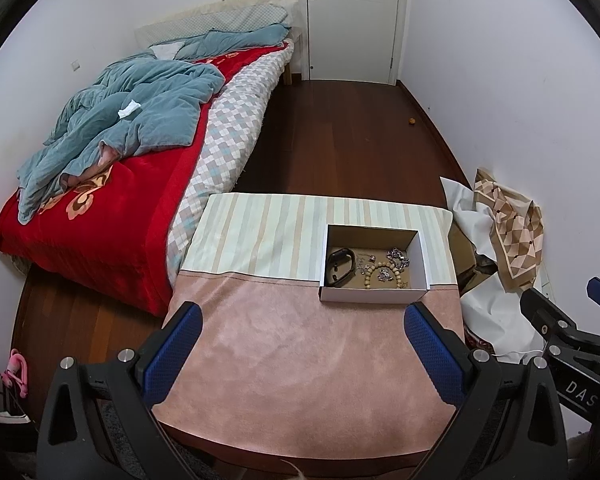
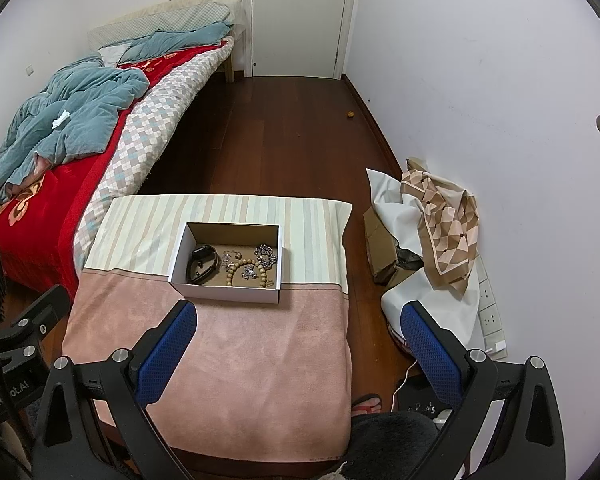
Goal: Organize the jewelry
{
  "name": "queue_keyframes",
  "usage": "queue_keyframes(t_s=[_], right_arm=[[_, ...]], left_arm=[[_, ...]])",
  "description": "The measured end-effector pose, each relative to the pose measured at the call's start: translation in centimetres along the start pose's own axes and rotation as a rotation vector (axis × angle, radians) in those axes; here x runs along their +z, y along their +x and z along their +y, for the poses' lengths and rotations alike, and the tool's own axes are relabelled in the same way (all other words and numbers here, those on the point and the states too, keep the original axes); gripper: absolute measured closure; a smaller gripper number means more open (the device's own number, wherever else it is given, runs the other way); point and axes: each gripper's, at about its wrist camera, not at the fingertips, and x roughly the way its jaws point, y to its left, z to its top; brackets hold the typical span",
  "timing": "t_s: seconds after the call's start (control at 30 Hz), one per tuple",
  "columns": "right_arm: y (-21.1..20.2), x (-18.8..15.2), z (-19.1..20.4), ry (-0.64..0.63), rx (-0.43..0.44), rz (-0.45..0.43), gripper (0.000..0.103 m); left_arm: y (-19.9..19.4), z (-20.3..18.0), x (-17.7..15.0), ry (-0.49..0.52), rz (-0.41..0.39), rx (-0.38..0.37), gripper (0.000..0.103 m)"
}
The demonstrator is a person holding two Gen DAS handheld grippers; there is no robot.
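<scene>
Right wrist view: both grippers, left gripper [image 1: 302, 350] and right gripper [image 2: 298, 346], hover with jaws apart; jewelry sits in the white box [image 2: 224, 292]; a slow descent over one piece suits best.

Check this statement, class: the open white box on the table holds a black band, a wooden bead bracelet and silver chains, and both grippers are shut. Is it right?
Not quite. Both grippers are open: the left gripper and right gripper hold their fingers wide apart, as each wrist view shows. The white box and its contents are as stated.
</scene>
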Motion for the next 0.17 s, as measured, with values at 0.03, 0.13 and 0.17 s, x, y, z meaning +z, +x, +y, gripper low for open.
queue_keyframes(t_s=[0.03, 0.13, 0.17], right_arm=[[0.00, -0.01, -0.02, 0.000, 0.002, 0.001, 0.000], [-0.09, 0.00, -0.02, -0.001, 0.001, -0.001, 0.000], [-0.05, -0.04, -0.02, 0.000, 0.003, 0.000, 0.000]], left_arm=[[-0.03, 0.01, -0.03, -0.001, 0.001, -0.004, 0.000], [-0.17, -0.12, -0.11, -0.002, -0.002, -0.006, 0.000], [-0.17, -0.18, -0.10, -0.002, 0.000, -0.006, 0.000]])
